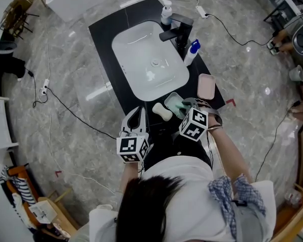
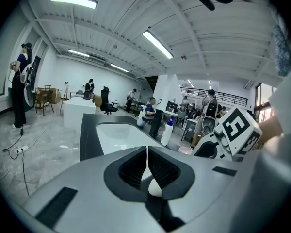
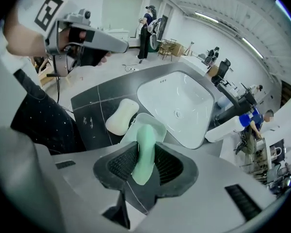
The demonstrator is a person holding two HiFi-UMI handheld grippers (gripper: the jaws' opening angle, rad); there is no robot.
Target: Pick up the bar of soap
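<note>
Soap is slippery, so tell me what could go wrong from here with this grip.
1. The green soap bar is pinched edge-on in the right hand-held gripper, with part of it jutting out. It may swivel or slip free.
2. If dropped, it could hit the green soap dish close by or skid into the sink.

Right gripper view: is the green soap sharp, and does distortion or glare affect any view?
Right gripper view: green soap sharp between the fingers, fisheye bending and black corners. Left gripper view: same bending, ceiling lights blown out. Head view: even light, glare streaks on floor.
</note>
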